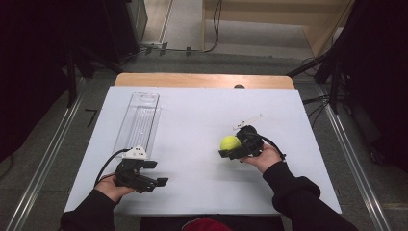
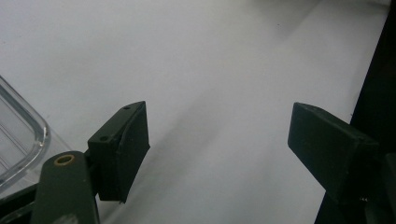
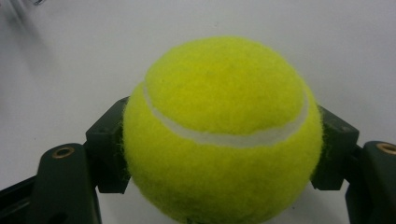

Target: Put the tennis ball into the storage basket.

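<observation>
A yellow tennis ball (image 1: 230, 142) sits between the jaws of my right gripper (image 1: 233, 146), right of the table's middle in the high view. In the right gripper view the tennis ball (image 3: 219, 130) is close up, with a black pad pressed to each side, so my right gripper (image 3: 219, 154) is shut on it. My left gripper (image 1: 155, 173) rests near the table's front left, jaws pointing right. In the left gripper view its jaws stand wide apart over bare white table, my left gripper (image 2: 217, 149) open with nothing between them.
A long clear plastic tray (image 1: 139, 120) lies on the left of the white table (image 1: 192, 192), just beyond my left gripper; its rounded corner (image 2: 23, 140) shows beside the left jaw. A small white strip (image 1: 248, 120) lies behind the ball. Dark floor surrounds the table.
</observation>
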Available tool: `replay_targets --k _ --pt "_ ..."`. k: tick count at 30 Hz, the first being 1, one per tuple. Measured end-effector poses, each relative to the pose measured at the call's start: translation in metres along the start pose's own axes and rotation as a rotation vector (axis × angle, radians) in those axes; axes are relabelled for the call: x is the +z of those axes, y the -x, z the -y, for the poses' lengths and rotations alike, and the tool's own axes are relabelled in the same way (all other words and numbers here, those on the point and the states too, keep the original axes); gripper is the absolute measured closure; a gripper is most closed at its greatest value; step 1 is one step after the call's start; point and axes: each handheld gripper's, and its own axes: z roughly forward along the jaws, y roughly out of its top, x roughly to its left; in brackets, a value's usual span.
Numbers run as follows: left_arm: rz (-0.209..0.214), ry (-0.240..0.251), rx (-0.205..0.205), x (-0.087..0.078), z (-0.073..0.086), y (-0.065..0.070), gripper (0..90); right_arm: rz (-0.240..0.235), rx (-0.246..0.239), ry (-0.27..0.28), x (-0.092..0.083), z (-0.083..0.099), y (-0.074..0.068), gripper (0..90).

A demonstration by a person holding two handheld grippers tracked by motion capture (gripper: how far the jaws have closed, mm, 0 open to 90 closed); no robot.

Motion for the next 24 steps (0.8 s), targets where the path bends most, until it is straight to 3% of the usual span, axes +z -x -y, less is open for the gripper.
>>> replay_targets --k 24 --pt "-0.007 0.006 0.001 0.000 0.001 0.001 21.6 -0.023 -0.030 -0.010 0.014 -0.011 -0.015 22.8"
